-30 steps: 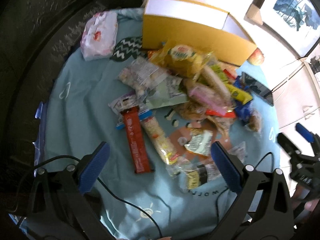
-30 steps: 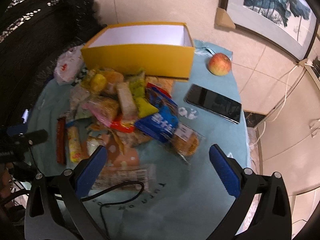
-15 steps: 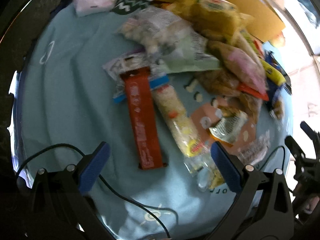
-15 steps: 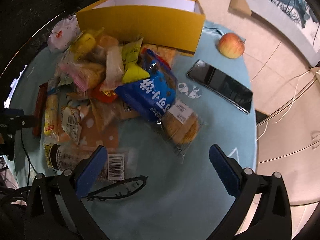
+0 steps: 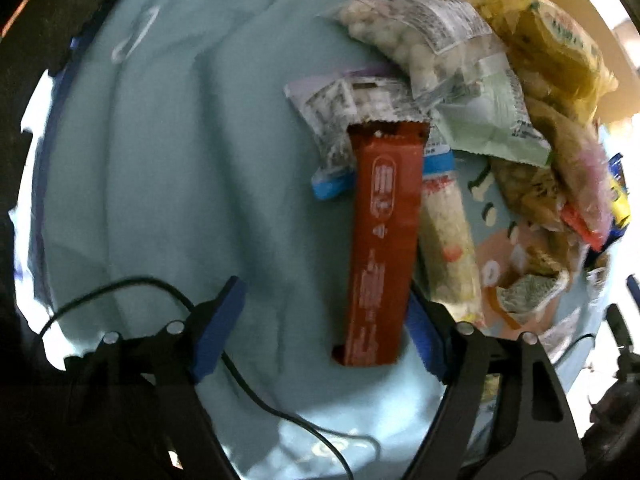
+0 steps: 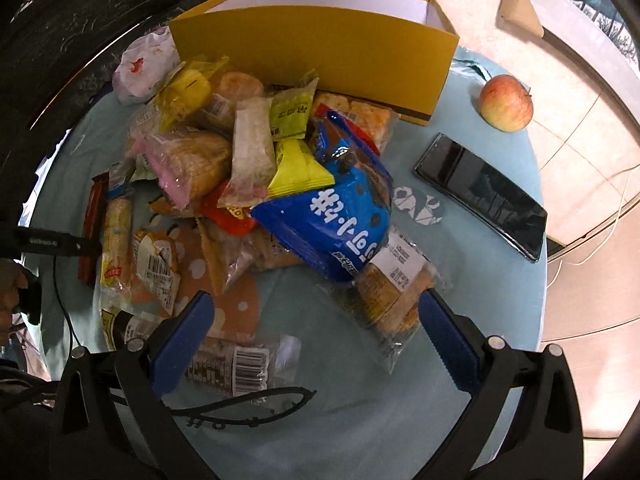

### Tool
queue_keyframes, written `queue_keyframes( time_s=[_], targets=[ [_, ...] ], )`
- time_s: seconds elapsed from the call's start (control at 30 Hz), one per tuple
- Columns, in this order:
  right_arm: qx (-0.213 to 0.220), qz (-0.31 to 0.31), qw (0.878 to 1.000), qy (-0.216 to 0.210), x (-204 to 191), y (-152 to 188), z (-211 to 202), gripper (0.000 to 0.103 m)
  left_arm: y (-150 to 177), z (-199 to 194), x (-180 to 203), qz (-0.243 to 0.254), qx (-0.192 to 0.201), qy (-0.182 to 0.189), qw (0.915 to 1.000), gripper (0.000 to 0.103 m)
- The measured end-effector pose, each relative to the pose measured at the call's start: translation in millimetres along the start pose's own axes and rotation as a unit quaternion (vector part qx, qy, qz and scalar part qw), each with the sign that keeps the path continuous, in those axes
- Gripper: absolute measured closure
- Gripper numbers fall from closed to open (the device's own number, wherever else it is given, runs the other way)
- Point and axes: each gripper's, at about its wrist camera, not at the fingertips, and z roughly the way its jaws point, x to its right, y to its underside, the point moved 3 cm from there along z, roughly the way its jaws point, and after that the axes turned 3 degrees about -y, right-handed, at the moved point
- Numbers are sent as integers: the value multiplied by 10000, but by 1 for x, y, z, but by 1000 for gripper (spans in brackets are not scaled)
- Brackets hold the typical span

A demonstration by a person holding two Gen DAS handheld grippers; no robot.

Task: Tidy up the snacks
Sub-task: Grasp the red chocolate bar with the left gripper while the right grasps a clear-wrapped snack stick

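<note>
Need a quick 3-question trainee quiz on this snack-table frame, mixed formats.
1. True or false: the yellow box already holds snacks.
2. Which item lies between the left gripper pads as its jaws are closing? A) apple B) red snack bar C) phone
3. Fill in: the apple sits beside the ____ on the blue tablecloth.

Key: 1 false, no snacks show in it; 2 B, the red snack bar; 3 phone.
</note>
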Motion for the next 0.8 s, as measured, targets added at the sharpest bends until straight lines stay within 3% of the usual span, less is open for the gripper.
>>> queue_keyframes(
  time_s=[0.07,0.1,0.13,0.23,0.4,0.5,0.57,0.67,0.8],
  targets=[
    [-6,-46,10000,11,-1,-2,0,1,-7,-4,7,166,172,-230,9994,35],
    [-1,-74,10000,21,-3,-1,-1,1,-11,-9,10,244,280,-274,9989,50],
    [0,-90,10000,27,-4,-1,-2,1,-15,-16,18,340,373,-259,9984,78],
    [-12,-72,9999,111,-3,2,-5,1,-18,-24,28,713,466,-441,9954,80],
    [-74,227,9995,196,10,9,-14,1,-9,-55,25,584,618,-58,9964,80],
    [-33,191,9995,-257,6,20,-22,1,-9,-71,20,548,621,221,9963,80],
    [-89,-195,9976,-658,-13,26,-24,1,-3,-76,15,598,629,349,9956,80],
    [-112,-1005,9922,-722,-45,33,-22,1,4,-77,15,648,593,501,9949,80],
    [-101,-2658,9631,-401,-92,46,-6,1,18,-68,24,679,654,587,9938,80]
  ],
)
